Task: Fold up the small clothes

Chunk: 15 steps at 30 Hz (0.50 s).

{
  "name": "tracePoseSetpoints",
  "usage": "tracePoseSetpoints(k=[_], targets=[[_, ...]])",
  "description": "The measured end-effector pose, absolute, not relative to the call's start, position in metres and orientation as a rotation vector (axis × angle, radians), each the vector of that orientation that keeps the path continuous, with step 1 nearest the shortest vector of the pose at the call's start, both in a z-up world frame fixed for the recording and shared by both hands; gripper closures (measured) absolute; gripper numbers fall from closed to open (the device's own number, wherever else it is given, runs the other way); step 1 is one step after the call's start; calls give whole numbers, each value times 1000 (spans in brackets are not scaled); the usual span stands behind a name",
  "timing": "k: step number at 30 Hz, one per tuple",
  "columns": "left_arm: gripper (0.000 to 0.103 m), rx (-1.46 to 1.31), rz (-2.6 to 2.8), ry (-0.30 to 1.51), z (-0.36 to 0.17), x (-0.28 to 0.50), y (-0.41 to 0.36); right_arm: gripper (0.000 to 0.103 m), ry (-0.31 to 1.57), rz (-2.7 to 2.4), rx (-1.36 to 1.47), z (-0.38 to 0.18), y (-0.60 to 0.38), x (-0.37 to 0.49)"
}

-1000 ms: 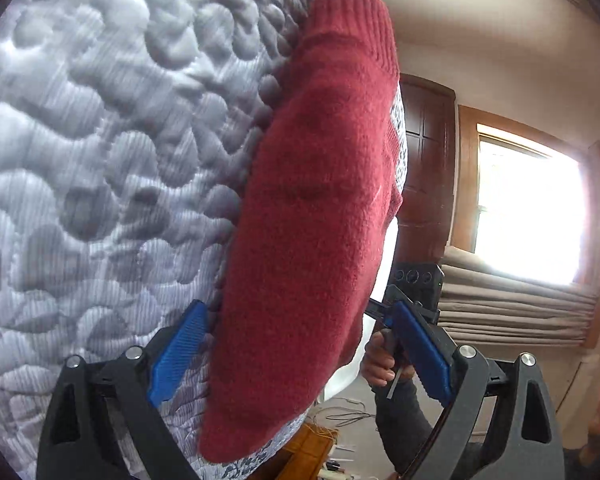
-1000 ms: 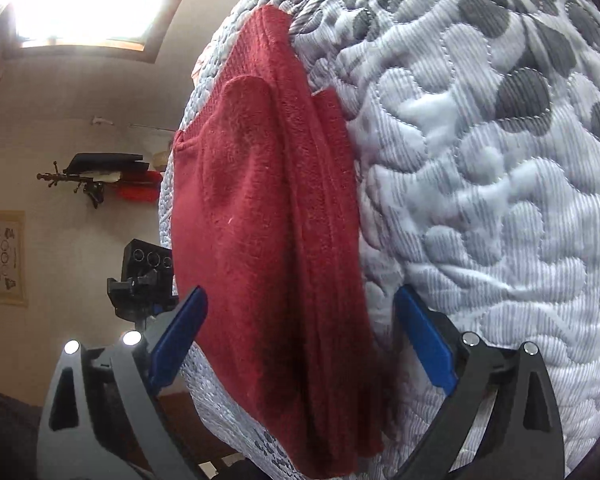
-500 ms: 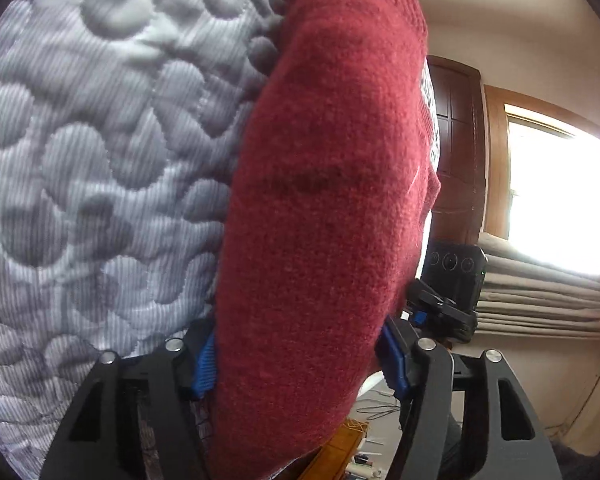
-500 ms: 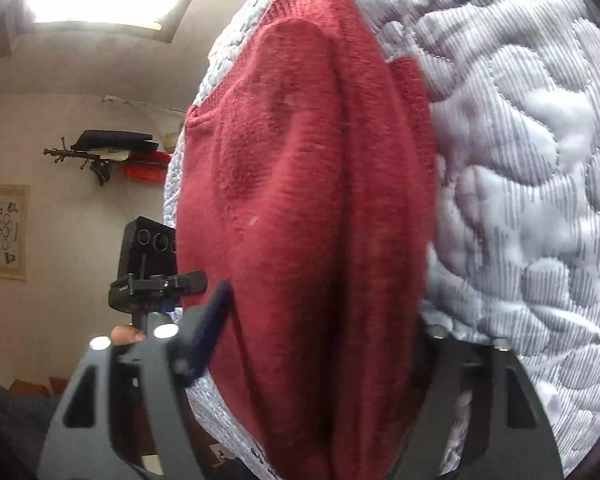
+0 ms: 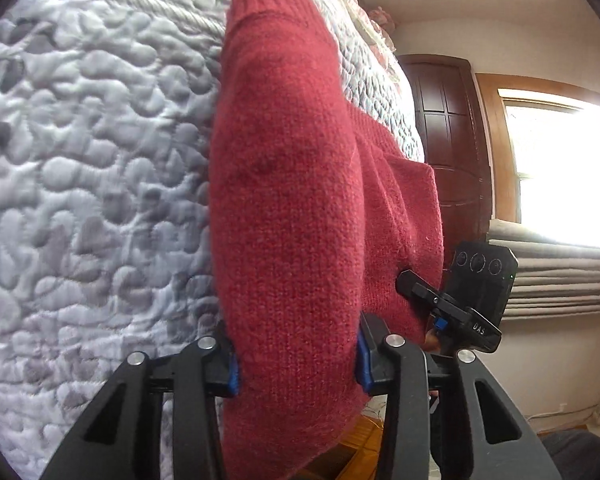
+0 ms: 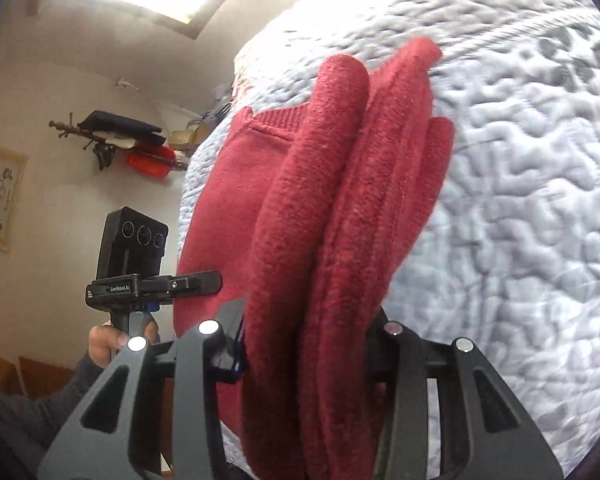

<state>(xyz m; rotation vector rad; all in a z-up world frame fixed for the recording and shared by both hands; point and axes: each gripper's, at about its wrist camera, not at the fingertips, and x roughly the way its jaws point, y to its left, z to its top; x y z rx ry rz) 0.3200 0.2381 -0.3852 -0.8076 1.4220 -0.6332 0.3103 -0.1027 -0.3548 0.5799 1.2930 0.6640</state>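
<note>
Quilted grey bed cover (image 5: 92,200) under red knit sweater (image 5: 292,220); left hand-held gripper (image 5: 296,364) and right hand-held gripper (image 6: 308,356) each clamped on its bunched folds.

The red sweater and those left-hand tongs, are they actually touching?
Touching. In the left wrist view the left tongs are closed on the red sweater, with both blue pads pressed into the knit on either side and no gap showing.
</note>
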Motion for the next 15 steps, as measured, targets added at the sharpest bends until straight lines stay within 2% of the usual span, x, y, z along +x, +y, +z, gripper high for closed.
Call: tracePoseSetpoints(k=[5, 9, 10, 12, 15], targets=[[62, -807, -568, 1403, -362, 265, 296, 65, 1321, 753, 614, -358, -44, 280], [61, -835, -474, 1444, -390, 220, 338, 62, 1410, 782, 602, -398, 3, 254], [57, -843, -445, 1466, -403, 211, 346, 60, 1451, 781, 582, -412, 14, 248], [47, -870, -373, 1491, -429, 196, 360, 37, 1522, 731, 503, -432, 25, 242], [41, -942, -361, 1443, -423, 185, 364, 34, 1516, 692, 464, -413, 14, 247]])
